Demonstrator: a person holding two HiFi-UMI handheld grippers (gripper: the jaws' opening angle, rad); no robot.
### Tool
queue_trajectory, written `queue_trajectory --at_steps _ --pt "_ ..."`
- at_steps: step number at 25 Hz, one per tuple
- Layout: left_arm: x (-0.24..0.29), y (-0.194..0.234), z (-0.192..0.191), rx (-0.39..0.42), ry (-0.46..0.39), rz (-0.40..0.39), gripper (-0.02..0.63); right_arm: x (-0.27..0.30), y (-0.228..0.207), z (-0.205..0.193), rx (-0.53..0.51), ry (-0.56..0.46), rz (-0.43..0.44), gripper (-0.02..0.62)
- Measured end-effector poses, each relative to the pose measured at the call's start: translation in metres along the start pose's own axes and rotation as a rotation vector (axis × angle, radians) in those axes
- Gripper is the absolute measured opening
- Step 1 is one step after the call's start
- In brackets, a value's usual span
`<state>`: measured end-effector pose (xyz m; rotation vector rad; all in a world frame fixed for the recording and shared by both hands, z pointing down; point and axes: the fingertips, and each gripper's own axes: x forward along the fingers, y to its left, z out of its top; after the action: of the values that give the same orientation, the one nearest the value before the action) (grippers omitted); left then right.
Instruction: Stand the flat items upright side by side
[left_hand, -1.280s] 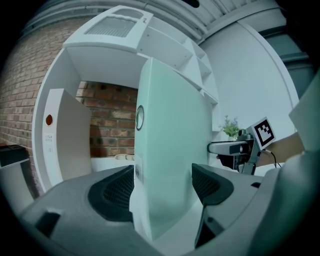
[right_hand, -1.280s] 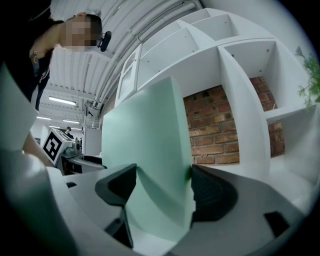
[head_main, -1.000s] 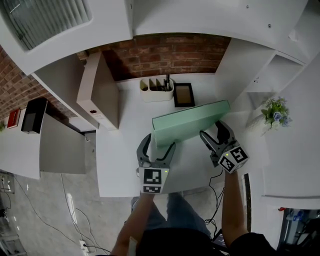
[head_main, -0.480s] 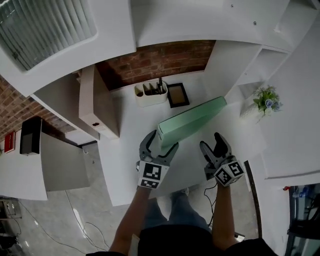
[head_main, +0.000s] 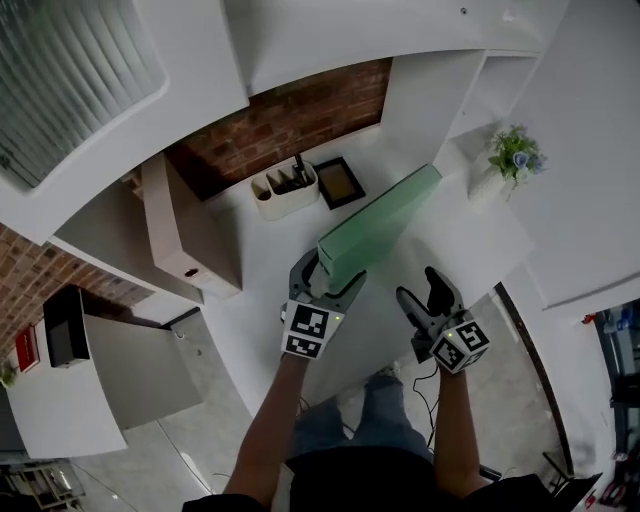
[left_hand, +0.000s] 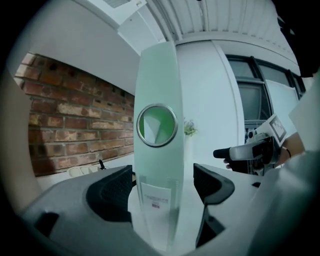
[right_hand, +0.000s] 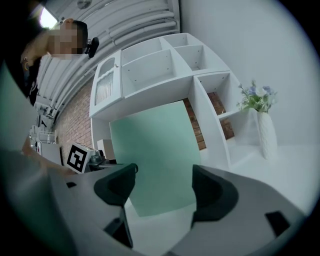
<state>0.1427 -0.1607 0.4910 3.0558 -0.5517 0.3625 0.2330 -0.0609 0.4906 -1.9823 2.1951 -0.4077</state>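
Observation:
A mint green binder (head_main: 385, 215) stands upright on its long edge on the white desk (head_main: 262, 262), running from near the front toward the back right. My left gripper (head_main: 328, 270) is open and straddles the binder's near spine end. In the left gripper view the spine (left_hand: 157, 75) with its ring hole rises between the jaws, with a gap at the right jaw. My right gripper (head_main: 418, 285) hangs open near the desk's front edge, apart from the binder. Its view faces the binder's broad side (right_hand: 150, 150). A beige binder (head_main: 185, 235) stands upright at the desk's left.
A white pen holder (head_main: 283, 190) and a black picture frame (head_main: 340, 183) sit at the back by the brick wall. A vase of flowers (head_main: 505, 160) stands at the back right beside white shelves (right_hand: 165, 65). The desk's front edge lies just behind both grippers.
My right gripper has drawn back from the green binder's right side toward the desk's front edge. The left gripper stays at the binder's spine end. The head view has swung.

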Motion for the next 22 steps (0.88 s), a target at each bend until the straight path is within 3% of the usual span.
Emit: queue_trajectory --at_steps 4,9,11,22 --pt "0.009 -0.005 -0.001 -0.004 -0.009 -0.041 0.350 -0.008 0.005 -0.011 0.007 0.005 -0.030 0.336" --pt "0.016 -0.006 0.001 -0.013 -0.034 -0.034 0.346 -0.015 0.007 -0.023 0.016 0.027 -0.053 0.335" --pt "0.017 -0.006 0.003 0.000 -0.033 -0.024 0.230 -0.016 0.006 -0.025 0.015 0.037 -0.055 0.334" --pt "0.017 -0.014 0.005 0.036 -0.041 0.003 0.162 -0.010 -0.007 -0.016 -0.003 0.077 -0.002 0.334"
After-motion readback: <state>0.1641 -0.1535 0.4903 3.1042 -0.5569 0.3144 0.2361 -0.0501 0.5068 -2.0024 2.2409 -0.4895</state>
